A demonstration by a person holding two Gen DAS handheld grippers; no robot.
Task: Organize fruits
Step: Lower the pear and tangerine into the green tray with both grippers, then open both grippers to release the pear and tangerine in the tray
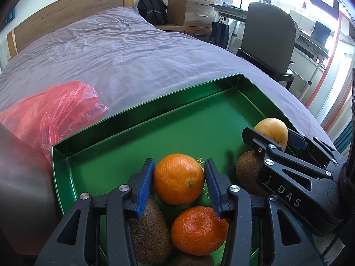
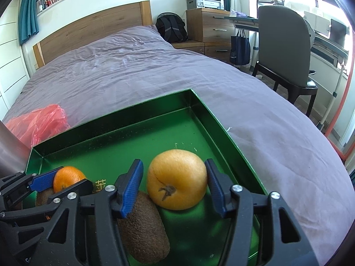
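On a purple-sheeted bed (image 2: 155,73), I am working both grippers inside a green tray (image 2: 199,108). My left gripper (image 1: 178,178) is pinching an orange mandarin (image 1: 178,179) near the tray's front edge, above a second mandarin (image 1: 198,230) and a kiwi (image 1: 148,228). My right gripper (image 2: 175,179) is standing spread around a yellow-orange fruit (image 2: 177,179) by the tray's right wall, a sliver of gap showing at each pad; another kiwi (image 2: 144,226) is lying just left of it. A red plastic bag (image 1: 51,113) is lying beyond the tray's left rim.
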